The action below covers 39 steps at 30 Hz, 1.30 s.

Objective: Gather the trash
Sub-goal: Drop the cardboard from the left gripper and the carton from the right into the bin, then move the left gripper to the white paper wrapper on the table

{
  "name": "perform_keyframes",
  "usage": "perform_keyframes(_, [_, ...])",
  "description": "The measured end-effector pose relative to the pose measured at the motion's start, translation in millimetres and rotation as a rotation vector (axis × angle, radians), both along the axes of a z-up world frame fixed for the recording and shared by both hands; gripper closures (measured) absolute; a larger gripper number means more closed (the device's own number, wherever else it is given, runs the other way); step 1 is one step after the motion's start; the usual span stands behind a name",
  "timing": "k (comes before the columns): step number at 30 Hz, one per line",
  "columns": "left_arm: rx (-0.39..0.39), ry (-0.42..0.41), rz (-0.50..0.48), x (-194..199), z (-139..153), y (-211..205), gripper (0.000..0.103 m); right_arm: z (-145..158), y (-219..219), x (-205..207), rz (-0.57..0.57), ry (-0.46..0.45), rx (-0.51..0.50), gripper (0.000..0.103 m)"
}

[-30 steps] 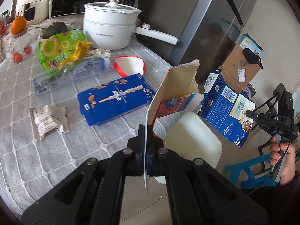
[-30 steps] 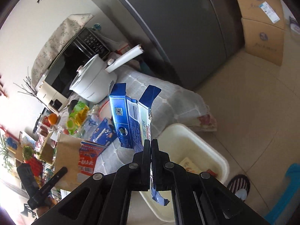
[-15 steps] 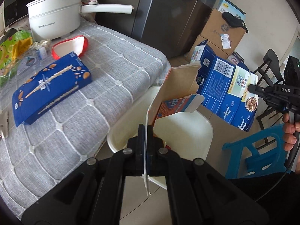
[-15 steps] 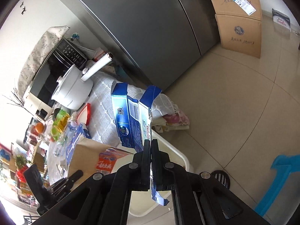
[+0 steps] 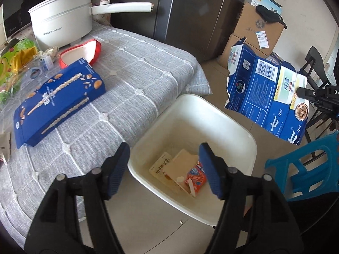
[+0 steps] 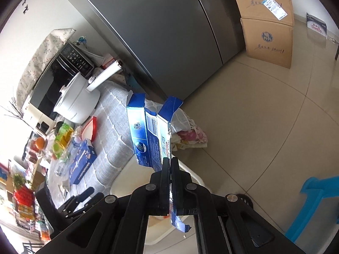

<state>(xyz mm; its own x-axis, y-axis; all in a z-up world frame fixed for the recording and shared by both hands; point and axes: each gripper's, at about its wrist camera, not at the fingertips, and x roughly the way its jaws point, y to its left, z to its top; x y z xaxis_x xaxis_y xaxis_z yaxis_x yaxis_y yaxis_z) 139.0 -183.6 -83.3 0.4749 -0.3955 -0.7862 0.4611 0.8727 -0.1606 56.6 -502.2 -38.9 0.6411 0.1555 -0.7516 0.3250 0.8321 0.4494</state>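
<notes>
A grey quilted tabletop (image 5: 135, 67) stands before a steel fridge (image 5: 190, 10). Right of it on the tiled floor, a white bin (image 5: 239, 139) holds flattened cartons (image 5: 182, 173). The left hand-held gripper (image 5: 165, 169), jaws just opened wide and empty, hangs above the bin. The right hand-held gripper (image 6: 170, 165) pinches a torn blue box (image 6: 148, 135).

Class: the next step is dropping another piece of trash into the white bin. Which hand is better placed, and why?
Right. The right gripper is shut on the blue carton near the white bin; the left gripper is open and empty.
</notes>
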Motion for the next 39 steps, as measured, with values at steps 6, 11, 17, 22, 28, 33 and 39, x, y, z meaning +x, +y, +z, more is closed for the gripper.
perform_keyframes(6, [0.065,-0.009,0.055,-3.5,10.3,26.5,0.016,-12.3,21.5,12.7,0.063,0.069,-0.02,0.101])
perform_keyframes(11, [0.112,-0.041,0.088,-7.0,16.7,46.4,0.007,-30.7,47.8,26.9,0.131,0.144,-0.032,0.101])
perform_keyframes(17, [0.151,-0.076,0.1,-10.4,22.7,61.0,0.003,-47.8,70.9,43.8,0.18,0.201,-0.007,0.087])
perform_keyframes(22, [0.166,-0.076,0.11,-11.0,23.9,70.6,0.003,-44.3,80.9,49.7,0.157,0.199,-0.022,0.034])
perform_keyframes(28, [0.171,-0.07,0.137,-9.7,26.0,85.2,0.002,-35.8,96.7,56.1,0.179,0.183,-0.037,0.03])
perform_keyframes(33, [0.184,-0.065,0.166,-7.2,27.3,101.5,0.002,-31.4,112.5,63.3,0.194,0.186,-0.062,0.027])
perform_keyframes(39, [0.211,-0.04,0.239,6.2,22.7,134.2,0.002,-22.8,135.1,72.2,0.222,0.173,-0.123,0.023])
